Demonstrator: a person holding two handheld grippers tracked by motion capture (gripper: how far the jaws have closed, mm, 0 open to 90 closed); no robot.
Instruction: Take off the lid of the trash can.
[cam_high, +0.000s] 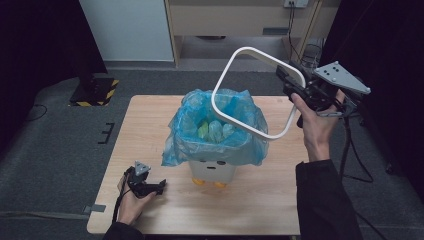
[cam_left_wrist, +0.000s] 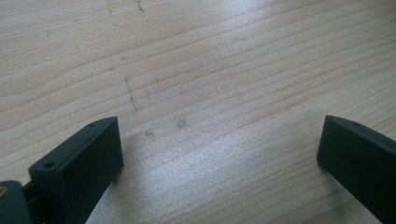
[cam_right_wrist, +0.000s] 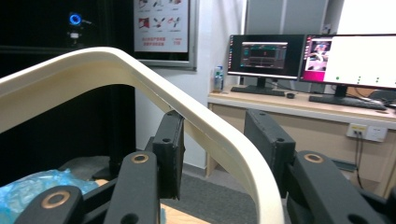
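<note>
Above, ring: we see the white bin ring (cam_high: 253, 95) clamped by the right gripper (cam_high: 294, 80), tilted, up-right of the bagged bin (cam_high: 214, 167).
Left gripper (cam_high: 159, 187): jaws apart, empty, on the table (cam_high: 150, 115).

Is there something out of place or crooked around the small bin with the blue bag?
Yes. The white ring is off the bin: the right gripper holds it tilted in the air above. The blue bag hangs loose and crumpled over the rim. The left gripper rests open on the table.
</note>
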